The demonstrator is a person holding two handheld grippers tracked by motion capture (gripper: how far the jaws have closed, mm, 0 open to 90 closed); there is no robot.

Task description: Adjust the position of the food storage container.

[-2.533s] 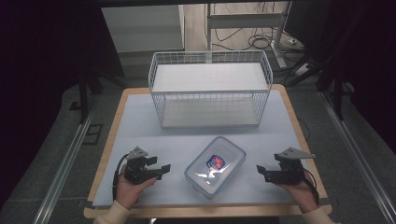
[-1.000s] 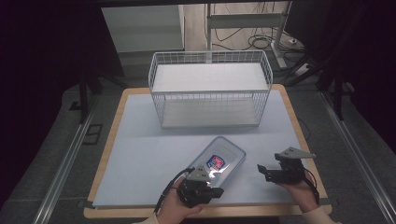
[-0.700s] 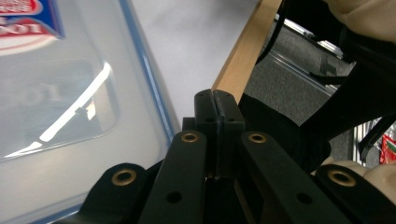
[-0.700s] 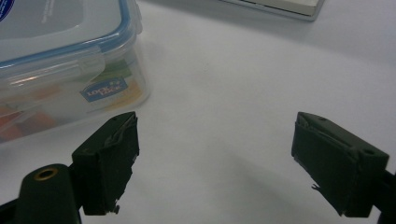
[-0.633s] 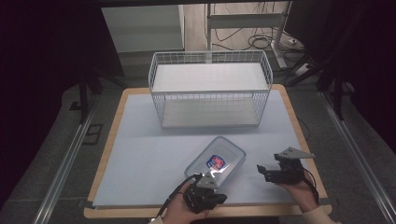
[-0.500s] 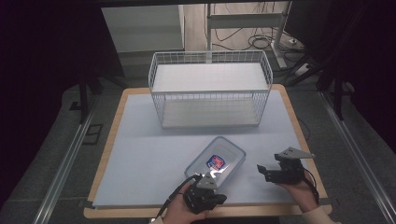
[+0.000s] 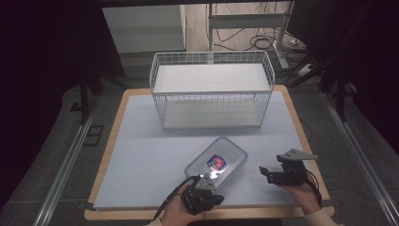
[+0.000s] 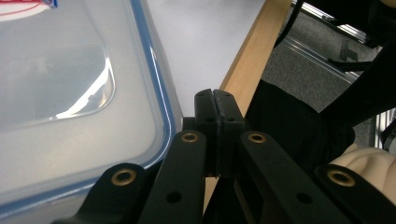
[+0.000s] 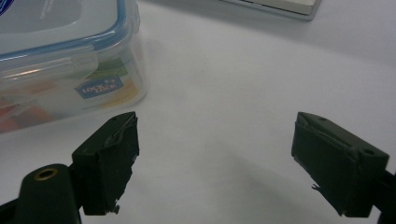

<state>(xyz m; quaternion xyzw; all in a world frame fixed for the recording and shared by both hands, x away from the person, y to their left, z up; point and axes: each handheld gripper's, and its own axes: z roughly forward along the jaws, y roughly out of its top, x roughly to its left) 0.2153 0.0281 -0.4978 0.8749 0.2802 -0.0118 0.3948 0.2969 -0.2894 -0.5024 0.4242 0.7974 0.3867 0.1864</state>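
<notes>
A clear plastic container [image 7: 216,161] with a blue-rimmed lid and a red and blue label lies on the white table top, near the front. My left gripper [image 7: 219,198] sits at the container's near corner, by the table's front edge. In the left gripper view its jaws are pressed together [image 8: 215,100] beside the lid's rim [image 8: 154,84], with nothing visible between them. My right gripper [image 7: 265,174] rests to the right of the container, pointing at it. It stands open [image 9: 215,161] over bare table, and the container's side wall [image 9: 70,70] is a little ahead on the left.
A white wire basket [image 7: 211,89] stands at the back middle of the table. The wooden table edge [image 8: 252,51] runs just beside the left gripper. A person's hand [image 7: 301,193] holds the right gripper near the front right corner.
My left gripper has moved from the table's left side to the container's near corner, then settled there. The right gripper and the container have stayed put.
</notes>
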